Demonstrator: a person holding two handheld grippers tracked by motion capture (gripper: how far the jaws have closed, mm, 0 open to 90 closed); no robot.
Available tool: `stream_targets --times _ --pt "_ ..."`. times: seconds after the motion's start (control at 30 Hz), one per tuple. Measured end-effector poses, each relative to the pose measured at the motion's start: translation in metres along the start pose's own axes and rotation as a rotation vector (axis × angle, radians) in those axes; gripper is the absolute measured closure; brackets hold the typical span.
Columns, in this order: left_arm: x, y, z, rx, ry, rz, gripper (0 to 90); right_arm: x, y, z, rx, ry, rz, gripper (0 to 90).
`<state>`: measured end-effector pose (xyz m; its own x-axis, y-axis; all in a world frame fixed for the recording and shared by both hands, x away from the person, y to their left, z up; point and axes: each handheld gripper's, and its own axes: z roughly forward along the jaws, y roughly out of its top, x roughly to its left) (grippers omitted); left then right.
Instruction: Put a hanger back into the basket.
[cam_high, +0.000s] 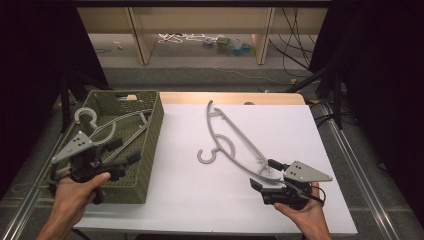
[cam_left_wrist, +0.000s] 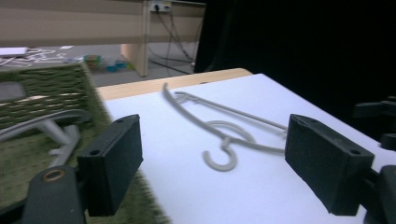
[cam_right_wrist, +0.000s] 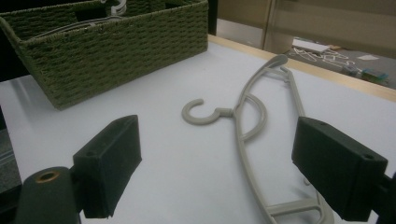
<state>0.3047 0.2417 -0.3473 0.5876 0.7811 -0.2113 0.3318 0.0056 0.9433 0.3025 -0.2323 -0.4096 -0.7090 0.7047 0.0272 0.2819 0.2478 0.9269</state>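
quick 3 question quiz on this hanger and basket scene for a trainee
1. True or false: the right gripper is clamped on the hanger on the table.
2. Where does the other hanger lie? A in the basket B on the floor C on the white table
3. Fill in: the left gripper hovers over the ____.

Key: 1 false, its jaws stand open beside the hanger's end. 2 A. 3 basket.

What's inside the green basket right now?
The green basket holds one grey hanger, hook toward its far left corner. The left gripper hovers over the basket's near part, hiding the floor beneath.
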Motion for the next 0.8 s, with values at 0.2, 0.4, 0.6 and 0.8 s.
stream_targets --times 0.2,0.4,0.6,0.8 --pt "-0.017 -0.025 0.013 -0.007 -0.04 -0.001 20.8 0.001 -0.001 0.002 -0.006 0.0 0.003 16.5" --pt "-0.026 -0.047 0.028 0.058 -0.066 0.039 20.9 0.002 -0.001 0.003 0.001 0.005 0.002 16.5" --pt "-0.036 -0.063 0.04 0.074 -0.089 0.076 20.8 0.002 -0.003 0.005 -0.003 0.01 -0.001 16.5" --pt "-0.039 -0.071 0.04 0.033 -0.094 0.093 20.7 0.003 -0.004 0.006 0.017 0.019 -0.004 16.5"
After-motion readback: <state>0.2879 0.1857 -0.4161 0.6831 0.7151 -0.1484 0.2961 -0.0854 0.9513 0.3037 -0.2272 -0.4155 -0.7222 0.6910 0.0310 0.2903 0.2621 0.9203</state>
